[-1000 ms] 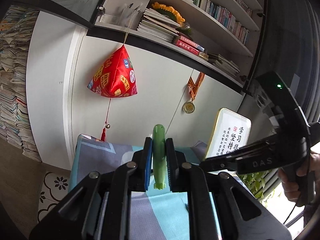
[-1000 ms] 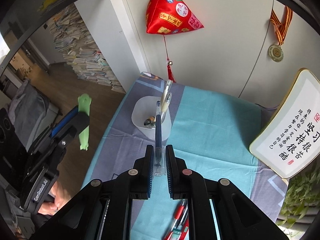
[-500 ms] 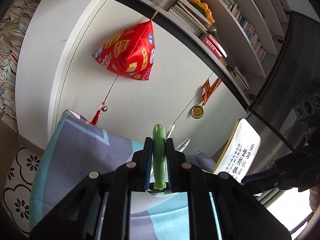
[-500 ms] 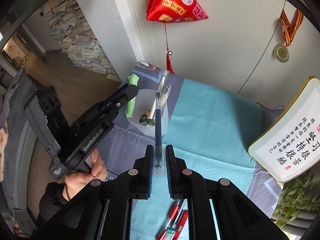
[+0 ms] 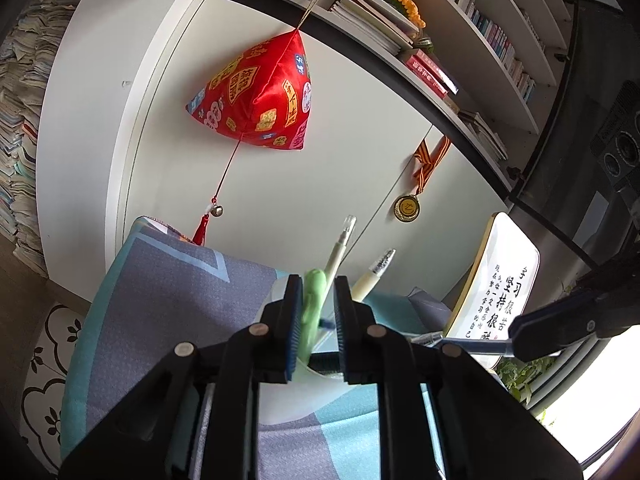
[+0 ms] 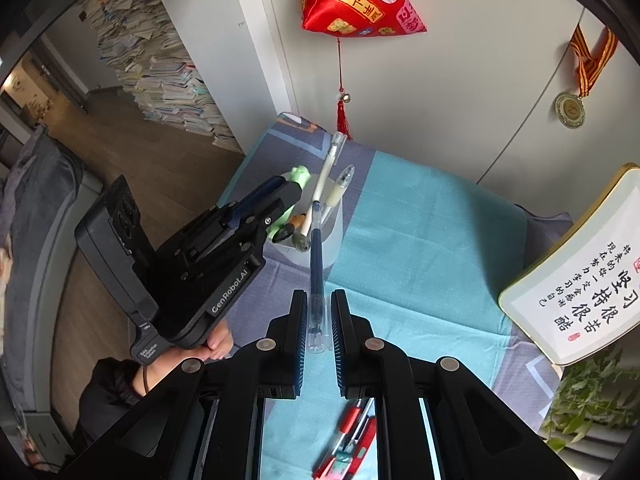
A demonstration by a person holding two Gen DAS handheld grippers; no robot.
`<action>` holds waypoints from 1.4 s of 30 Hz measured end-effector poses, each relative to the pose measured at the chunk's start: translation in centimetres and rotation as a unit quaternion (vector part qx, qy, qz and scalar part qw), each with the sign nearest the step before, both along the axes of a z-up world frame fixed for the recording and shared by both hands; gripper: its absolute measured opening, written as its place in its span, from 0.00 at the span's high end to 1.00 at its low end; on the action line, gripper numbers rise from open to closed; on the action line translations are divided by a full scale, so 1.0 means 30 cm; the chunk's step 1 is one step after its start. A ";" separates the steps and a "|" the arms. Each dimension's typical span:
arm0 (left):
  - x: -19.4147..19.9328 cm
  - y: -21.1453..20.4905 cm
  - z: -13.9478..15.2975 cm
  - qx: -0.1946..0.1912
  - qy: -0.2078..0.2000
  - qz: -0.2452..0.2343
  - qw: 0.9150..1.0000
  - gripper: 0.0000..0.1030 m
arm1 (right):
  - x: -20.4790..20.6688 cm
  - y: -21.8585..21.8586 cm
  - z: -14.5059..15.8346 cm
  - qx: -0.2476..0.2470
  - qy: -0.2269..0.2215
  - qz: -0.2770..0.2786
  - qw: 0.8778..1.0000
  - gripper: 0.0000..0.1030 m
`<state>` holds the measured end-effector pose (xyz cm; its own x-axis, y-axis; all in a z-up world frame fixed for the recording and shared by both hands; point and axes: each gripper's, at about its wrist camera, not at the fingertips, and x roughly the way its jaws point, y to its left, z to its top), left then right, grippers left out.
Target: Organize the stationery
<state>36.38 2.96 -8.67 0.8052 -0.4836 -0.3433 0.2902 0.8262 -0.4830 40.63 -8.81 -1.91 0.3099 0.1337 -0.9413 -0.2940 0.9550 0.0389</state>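
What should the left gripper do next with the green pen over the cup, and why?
Probably finish opening and lift away. The left gripper has just been opening, and the green pen leans loose between its fingers, its lower end already inside the translucent cup among other pens. That clears room for the right gripper, which holds a blue pen aimed at the same cup.
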 end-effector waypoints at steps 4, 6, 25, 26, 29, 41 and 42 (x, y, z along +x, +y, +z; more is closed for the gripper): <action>-0.009 0.002 0.015 -0.011 -0.005 -0.003 1.000 0.62 | 0.027 -0.014 -0.004 0.026 -0.013 -0.017 0.999 0.87; -0.021 0.008 0.025 -0.012 -0.013 0.006 1.000 0.51 | 0.034 -0.026 0.005 0.044 -0.035 -0.027 0.998 0.87; -0.029 0.049 0.038 -0.031 -0.013 0.023 0.999 0.45 | -0.161 -0.225 -0.154 0.068 -0.118 -0.078 0.988 0.29; -0.029 0.051 0.039 -0.032 -0.013 0.023 0.999 0.45 | -0.153 -0.220 -0.219 0.063 -0.090 -0.075 0.991 0.29; -0.035 0.049 0.040 -0.022 -0.016 0.028 0.999 0.42 | -0.121 -0.194 -0.363 0.030 -0.050 -0.083 0.995 0.29; -0.025 0.058 0.026 -0.015 -0.008 0.035 0.999 0.42 | -0.071 -0.041 -0.435 -0.033 -0.045 -0.042 0.998 0.93; -0.028 0.059 0.029 -0.013 -0.011 0.036 0.999 0.42 | -0.071 -0.050 -0.420 -0.033 -0.049 -0.043 0.997 0.93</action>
